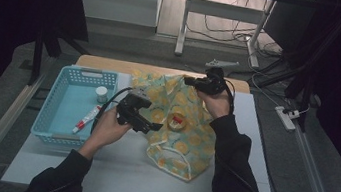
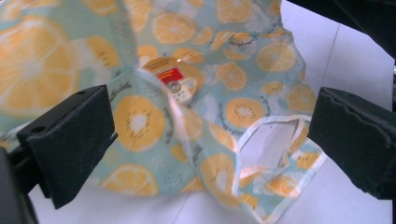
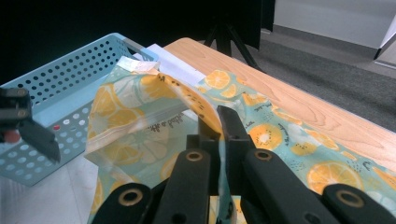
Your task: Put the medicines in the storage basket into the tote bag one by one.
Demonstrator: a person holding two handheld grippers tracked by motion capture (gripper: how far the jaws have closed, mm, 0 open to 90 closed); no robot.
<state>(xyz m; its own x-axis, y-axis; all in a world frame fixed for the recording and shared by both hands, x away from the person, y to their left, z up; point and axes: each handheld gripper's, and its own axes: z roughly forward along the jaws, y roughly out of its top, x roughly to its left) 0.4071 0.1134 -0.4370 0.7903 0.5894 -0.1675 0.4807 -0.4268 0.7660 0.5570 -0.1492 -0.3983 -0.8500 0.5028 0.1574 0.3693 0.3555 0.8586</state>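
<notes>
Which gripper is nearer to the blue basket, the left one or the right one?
Left. The left gripper hovers open just right of the blue basket. The right gripper is farther right, shut on the cloth bag.

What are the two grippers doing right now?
Left gripper: open, holding nothing.
Right gripper: closed on the orange-print bag.

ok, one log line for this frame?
left tongs: open, at orange-slice print plastic bag | right tongs: shut on bag's far edge, lifting | small round tin: inside bag | blue perforated basket: left
</notes>
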